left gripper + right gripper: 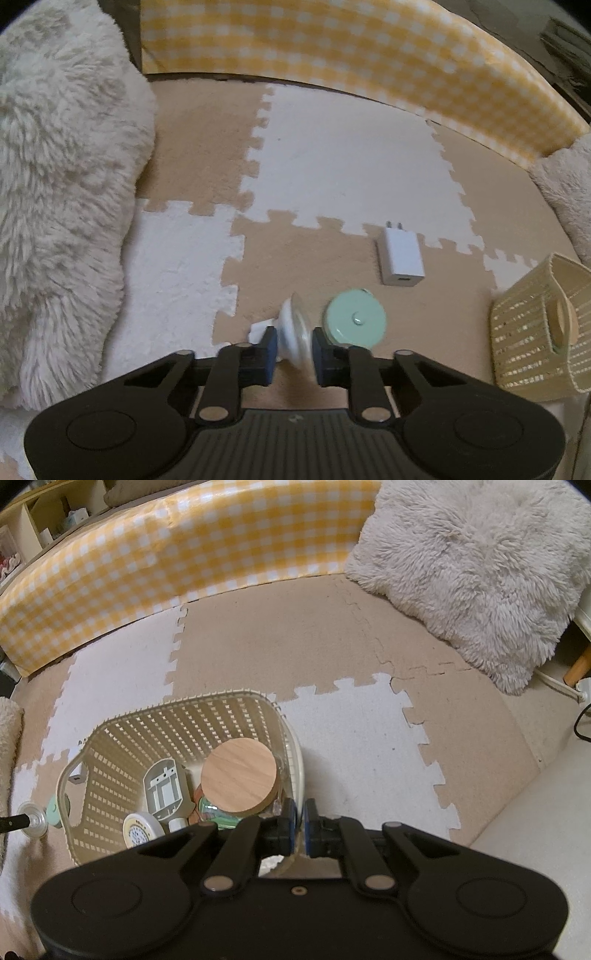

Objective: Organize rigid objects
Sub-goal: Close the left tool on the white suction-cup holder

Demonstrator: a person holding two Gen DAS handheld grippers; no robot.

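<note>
Left gripper – clenched on a white disc standing on edge on the mat | basket lies to its right | right gripper pinches the basket rim – nearer.

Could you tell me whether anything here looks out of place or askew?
Nothing looks damaged or spilled. The white charger and mint round case lie loose on the mat outside the basket, untidied.

A home playroom: puzzle floor mats, gingham bumper, shaggy cushion.
</note>
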